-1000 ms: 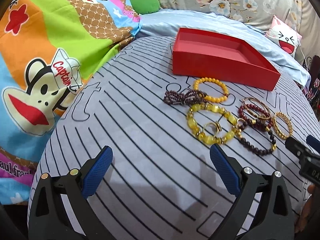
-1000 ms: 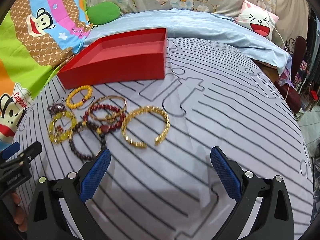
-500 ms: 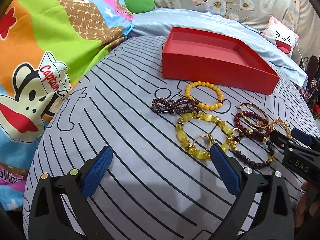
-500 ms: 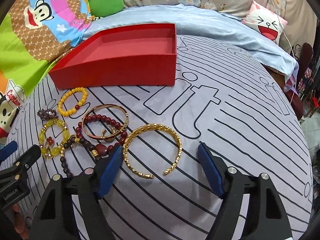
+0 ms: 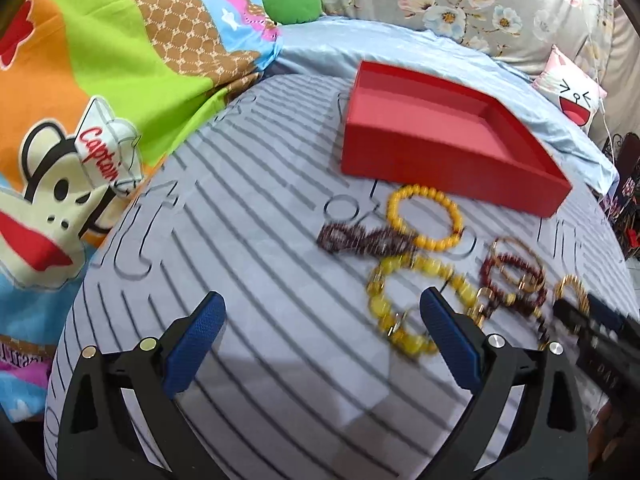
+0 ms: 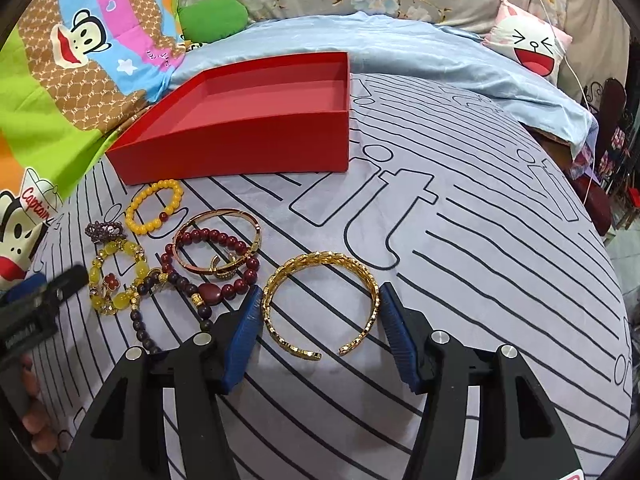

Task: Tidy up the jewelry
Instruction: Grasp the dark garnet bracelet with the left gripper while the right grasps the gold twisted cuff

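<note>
**Right gripper straddling gold cuff, left gripper wide open over sheet**

Right gripper: jaws partly open, blue pads on either side of the gold cuff bracelet. Left pad looks to be touching or just beside the cuff's rim, right pad just beside the other rim; can't tell if either really presses. Cuff lies flat on the striped sheet, its gap facing the camera. Not lifted.

Left gripper: jaws spread wide, nothing between them but sheet. Its right pad sits over the edge of the yellow stone bracelet; this view is motion-blurred, so contact unclear.

Red box sits on the sheet beyond the jewelry, open top, nothing visible inside.

Jewelry pile just in front of the box, left of the cuff:
- yellow bead bracelet nearest the box
- small dark purple cluster piece beside it
- rose-gold bangle overlapping the dark red bead bracelet
- dark bead string running toward the right gripper's left finger

Behind: cartoon monkey blanket, light blue cover, green cushion, pink-white face pillow.
</note>
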Available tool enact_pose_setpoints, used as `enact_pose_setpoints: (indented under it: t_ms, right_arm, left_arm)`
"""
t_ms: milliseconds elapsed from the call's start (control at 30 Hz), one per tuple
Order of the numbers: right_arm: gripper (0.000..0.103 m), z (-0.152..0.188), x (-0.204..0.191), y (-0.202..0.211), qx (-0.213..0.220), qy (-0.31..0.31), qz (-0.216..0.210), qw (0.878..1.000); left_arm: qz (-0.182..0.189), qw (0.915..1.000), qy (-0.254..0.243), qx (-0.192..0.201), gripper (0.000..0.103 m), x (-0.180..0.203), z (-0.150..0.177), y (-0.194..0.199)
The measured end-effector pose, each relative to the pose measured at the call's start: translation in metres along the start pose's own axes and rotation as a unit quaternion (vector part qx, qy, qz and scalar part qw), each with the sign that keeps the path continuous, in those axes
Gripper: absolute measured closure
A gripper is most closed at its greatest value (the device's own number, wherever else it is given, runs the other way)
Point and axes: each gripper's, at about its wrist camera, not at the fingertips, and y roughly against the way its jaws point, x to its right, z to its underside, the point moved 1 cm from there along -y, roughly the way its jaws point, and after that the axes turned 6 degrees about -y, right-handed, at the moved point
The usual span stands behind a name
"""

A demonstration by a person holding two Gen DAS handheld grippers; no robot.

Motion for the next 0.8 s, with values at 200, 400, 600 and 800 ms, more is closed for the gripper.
enact_pose_setpoints:
  t_ms: [200,400,600,800]
  right_arm:
    - [0.046,0.000,-0.001,-0.001,0.000,-0.002,0.001,1.000]
    - [0.045,0.000,-0.003,-0.002,-0.001,0.002,0.007,1.000]
    - [0.045,0.000,-0.003,-0.002,-0.001,0.002,0.007,1.000]
    - [0.045,0.001,-0.003,-0.002,-0.001,0.003,0.006,1.000]
  left_arm:
    - [0.006,0.9999,0.003,0.013,0.010,0.010,-0.024,-0.012]
    - [0.047,0.9987,0.006,-0.019,0.043,0.013,-0.029,-0.036]
    - [0.063,0.9979,0.016,-0.008,0.065,0.007,-0.023,-0.030]
    - [0.079,0.9967,0.016,-0.011,0.094,0.007,-0.024,-0.031]
